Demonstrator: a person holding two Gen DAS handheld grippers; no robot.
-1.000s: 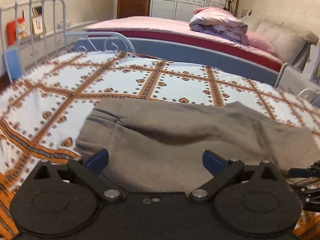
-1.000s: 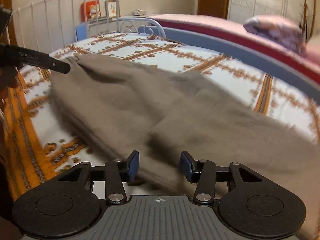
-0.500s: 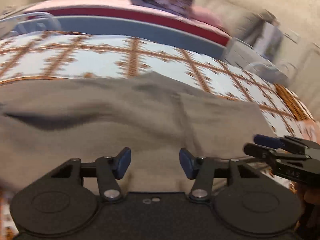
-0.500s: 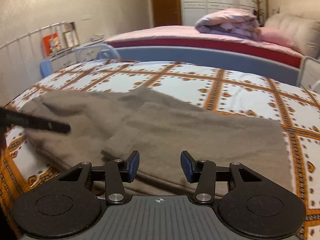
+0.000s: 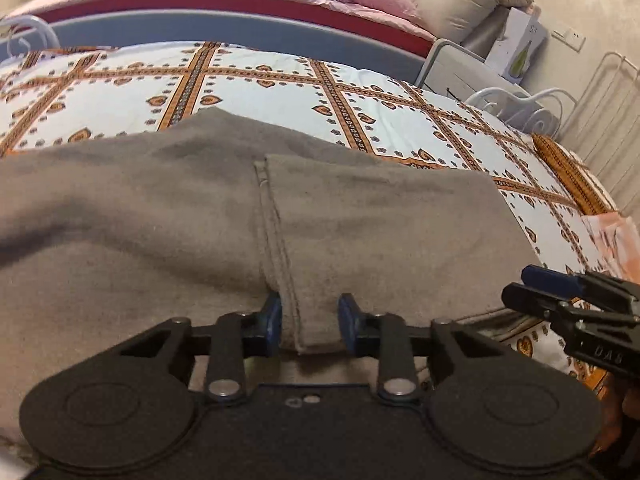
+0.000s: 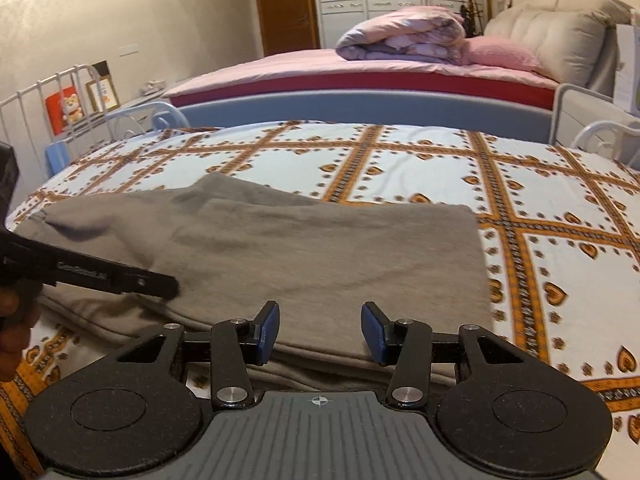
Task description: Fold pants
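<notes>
Grey-brown pants [image 5: 360,224] lie folded on a bed with an orange-patterned white sheet [image 5: 248,92]. A hemmed edge runs down the middle toward my left gripper [image 5: 310,322], whose blue pads stand partly open around the near edge of that hem fold. My right gripper [image 6: 319,330] is open over the near edge of the pants [image 6: 320,256], nothing held. The right gripper also shows at the right of the left wrist view [image 5: 580,300]. One left finger [image 6: 120,278] shows at the left of the right wrist view, touching the cloth.
A second bed with a pink sheet and rolled duvet [image 6: 400,36] stands behind a blue rail [image 6: 360,110]. White metal bed frames [image 6: 48,96] flank both ends. A bedside cabinet [image 5: 460,76] and a white box [image 5: 518,46] stand at the right.
The left gripper has narrowed from wide open and swung right along the pants to the hemmed fold. The right gripper has opened wider and settled at the near edge of the fold.
</notes>
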